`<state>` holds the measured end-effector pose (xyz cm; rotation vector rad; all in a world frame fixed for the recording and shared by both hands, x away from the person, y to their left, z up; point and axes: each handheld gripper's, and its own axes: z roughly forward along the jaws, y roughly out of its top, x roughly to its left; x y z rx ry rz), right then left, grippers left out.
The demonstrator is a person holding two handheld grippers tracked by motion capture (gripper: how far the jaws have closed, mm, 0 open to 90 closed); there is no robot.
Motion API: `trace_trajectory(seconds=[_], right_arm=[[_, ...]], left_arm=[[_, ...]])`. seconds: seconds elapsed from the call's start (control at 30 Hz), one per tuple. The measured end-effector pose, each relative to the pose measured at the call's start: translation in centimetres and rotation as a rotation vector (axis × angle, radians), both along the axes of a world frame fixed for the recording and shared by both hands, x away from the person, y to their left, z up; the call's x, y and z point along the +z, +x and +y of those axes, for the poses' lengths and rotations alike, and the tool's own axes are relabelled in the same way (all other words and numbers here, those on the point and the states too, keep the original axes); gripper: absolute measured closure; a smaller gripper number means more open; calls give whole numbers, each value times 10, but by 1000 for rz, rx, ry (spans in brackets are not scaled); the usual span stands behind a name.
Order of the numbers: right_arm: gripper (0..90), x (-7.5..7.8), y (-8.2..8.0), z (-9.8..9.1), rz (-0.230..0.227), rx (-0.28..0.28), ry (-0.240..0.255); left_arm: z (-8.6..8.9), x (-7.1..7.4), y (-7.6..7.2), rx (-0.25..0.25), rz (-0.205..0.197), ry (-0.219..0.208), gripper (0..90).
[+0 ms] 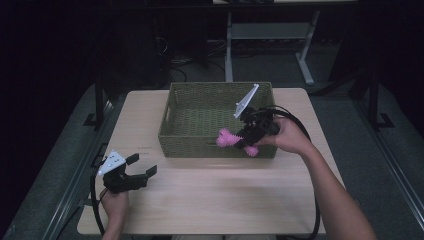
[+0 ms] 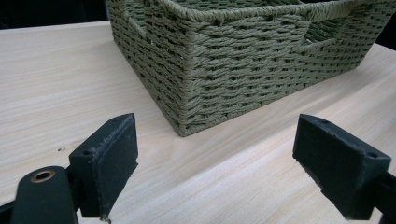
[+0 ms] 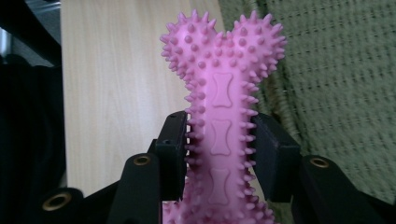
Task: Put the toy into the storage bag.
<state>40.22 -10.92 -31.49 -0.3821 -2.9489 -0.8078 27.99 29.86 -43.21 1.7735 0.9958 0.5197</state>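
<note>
A pink spiked rubber bone (image 1: 231, 140) (image 3: 223, 112) is held above the near wall of the green woven basket (image 1: 175, 100) by my right gripper (image 1: 247, 139) (image 3: 219, 154), which is shut on the bone's shaft. In the right gripper view the bone's knobbed end points up past the jaws, with the basket's weave (image 3: 345, 93) behind it on the right. My left gripper (image 1: 141, 167) (image 2: 215, 168) rests open near the table's front left corner, nothing between its jaws, facing the basket's near corner (image 2: 187, 84).
The basket stands at the middle back of the light wooden table (image 1: 210, 200) and looks bare inside. Dark floor, cables and a desk frame (image 1: 270, 45) lie beyond the table. Open tabletop lies in front of the basket.
</note>
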Motion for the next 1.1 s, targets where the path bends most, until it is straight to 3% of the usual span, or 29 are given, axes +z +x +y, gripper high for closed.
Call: trace_trajectory(seconds=[0.5,0.93,1.1], right_arm=[[579,17,25,-1,-10,-14,1],[580,16,48,-4,8,-39,-1],[580,8,61,-2,19,-46,-29]], left_arm=[[1,0,1,6,1,0,136],[1,-1,1,9,1,4,136],[1,-1,2,11,3,2,136]])
